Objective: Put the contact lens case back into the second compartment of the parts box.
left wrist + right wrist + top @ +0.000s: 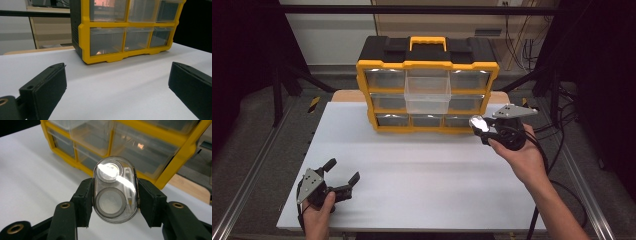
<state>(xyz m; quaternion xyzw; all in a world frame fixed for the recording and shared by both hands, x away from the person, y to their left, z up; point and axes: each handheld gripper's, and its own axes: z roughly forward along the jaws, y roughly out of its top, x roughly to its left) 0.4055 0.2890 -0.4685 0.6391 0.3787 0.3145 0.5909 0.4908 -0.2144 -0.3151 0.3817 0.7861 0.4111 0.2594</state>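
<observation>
One yellow-and-black drawer cabinet [427, 85] stands at the far edge of one white table [412, 170]; its front shows three rows of three clear drawers, and one middle drawer [427, 94] is pulled out. The right gripper [479, 125] grips one clear oval case [115, 189] holding two round discs, raised above the table near the cabinet's lower right corner. The left gripper [343, 171] rests near the table's front left, jaws wide apart and empty.

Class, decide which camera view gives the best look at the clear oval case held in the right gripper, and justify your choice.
The right gripper view: the clear oval case sits close up, clamped between the right gripper pads, two round parts visible inside. The high view shows the case small and glaring beside the yellow drawer organizer. The left gripper view looks at the organizer's drawers instead.
</observation>
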